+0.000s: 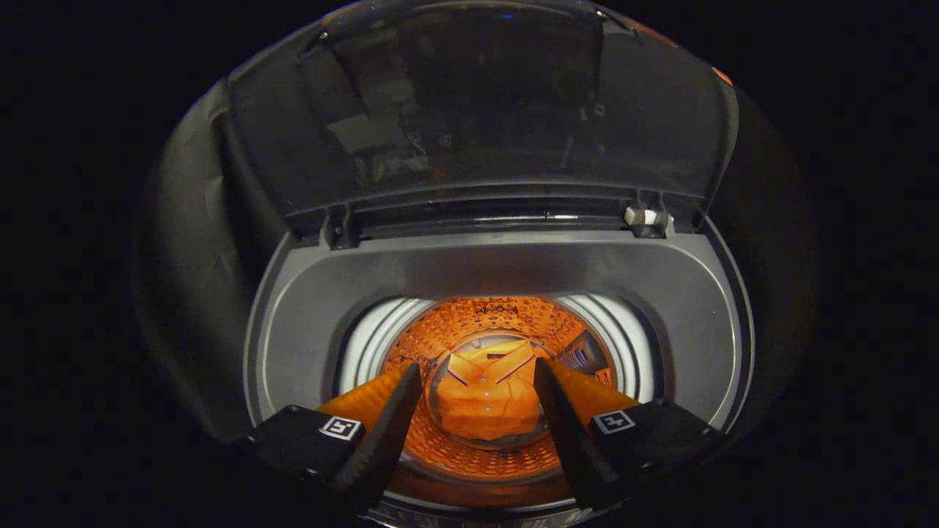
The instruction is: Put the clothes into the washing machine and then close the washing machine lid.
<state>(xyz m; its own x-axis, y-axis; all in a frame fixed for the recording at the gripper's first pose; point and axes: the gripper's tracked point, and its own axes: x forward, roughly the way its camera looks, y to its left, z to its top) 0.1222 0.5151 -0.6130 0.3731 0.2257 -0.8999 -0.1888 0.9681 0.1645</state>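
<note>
An orange folded shirt [486,400] lies at the bottom of the washing machine drum [447,330], whose perforated wall glows orange. My gripper [477,374] hovers over the drum's mouth, open, with nothing between its fingers. The shirt shows in the gap between the two fingertips, well below them. The machine's dark see-through lid [484,110] stands raised at the back, hinged along the rear of the grey top panel [506,268].
A white latch piece [645,217] sits at the right hinge of the lid. A white ring [367,345] borders the drum's mouth. Black cloth hangs to the left of the machine.
</note>
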